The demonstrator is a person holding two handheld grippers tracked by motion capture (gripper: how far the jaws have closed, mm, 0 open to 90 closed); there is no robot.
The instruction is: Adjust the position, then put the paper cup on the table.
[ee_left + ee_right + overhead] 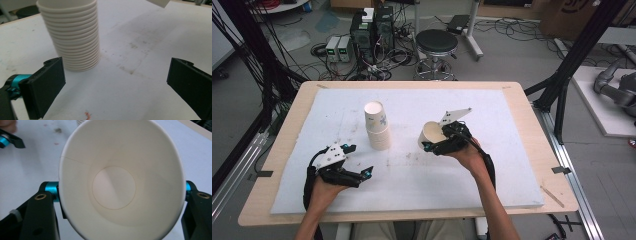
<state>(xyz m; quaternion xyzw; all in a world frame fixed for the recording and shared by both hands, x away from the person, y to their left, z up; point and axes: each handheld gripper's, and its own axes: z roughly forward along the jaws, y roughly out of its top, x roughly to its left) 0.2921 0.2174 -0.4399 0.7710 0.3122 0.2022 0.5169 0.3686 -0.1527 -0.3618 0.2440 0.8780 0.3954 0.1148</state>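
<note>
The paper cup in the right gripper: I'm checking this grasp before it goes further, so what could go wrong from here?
1. The right gripper squeezes the single paper cup by its thin wall; its rim already looks oval, so it may crumple or slip.
2. The cup is tilted, mouth toward the camera; it could catch if brought onto the cup stack.
3. The stack stands tall and unsupported, with the left gripper open nearby; a nudge may topple it.

White sheet (492,180) spread over wooden table (552,165). Past the far edge, black round stool (437,42); left of it, computer towers (373,30), tangled cables (382,62), two pale boxes (338,48).
</note>
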